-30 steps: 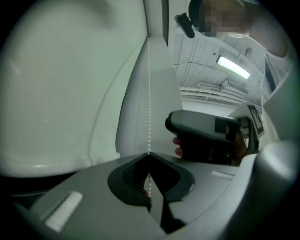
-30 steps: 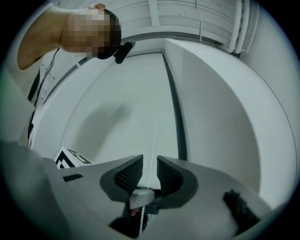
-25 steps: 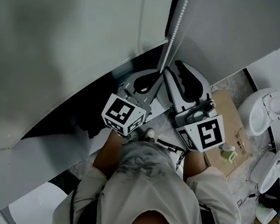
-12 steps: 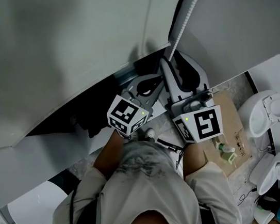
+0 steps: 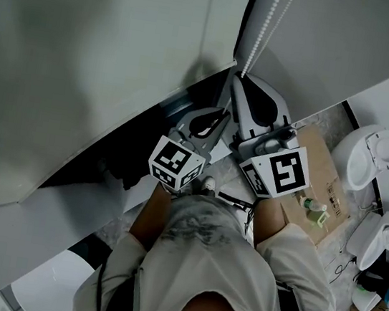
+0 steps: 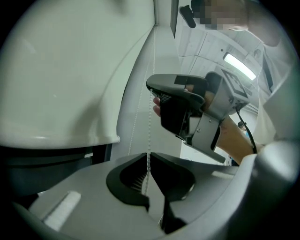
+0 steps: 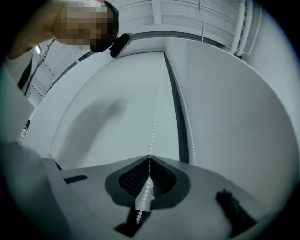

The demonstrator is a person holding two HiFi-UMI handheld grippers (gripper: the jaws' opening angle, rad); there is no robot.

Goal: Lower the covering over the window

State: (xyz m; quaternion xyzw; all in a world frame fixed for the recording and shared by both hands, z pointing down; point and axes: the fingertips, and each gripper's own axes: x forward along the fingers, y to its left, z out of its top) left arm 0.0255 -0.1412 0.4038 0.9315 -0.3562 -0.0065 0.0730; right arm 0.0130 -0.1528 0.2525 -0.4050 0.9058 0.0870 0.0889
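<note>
Two tools share the white bead chain [image 6: 151, 126]. My left tool [image 6: 149, 158], the lower one, has just been easing apart to a narrow slot with the beads running through it. My right tool [image 7: 149, 160], higher, is pinched tight on the chain. Beyond hangs the smooth, pale blind [image 5: 85, 62], a dark gap under its bottom edge. Speckled floor [image 5: 315, 122] and flat brown cardboard [image 5: 319, 170] lie at my feet.

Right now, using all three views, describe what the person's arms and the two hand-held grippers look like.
The left gripper and right gripper are grey shells with black-lined jaws. Each carries a white cube with black square markers. A thin black cable runs beside the right one's metal bracket. The person wears a pale short-sleeved shirt.
</note>
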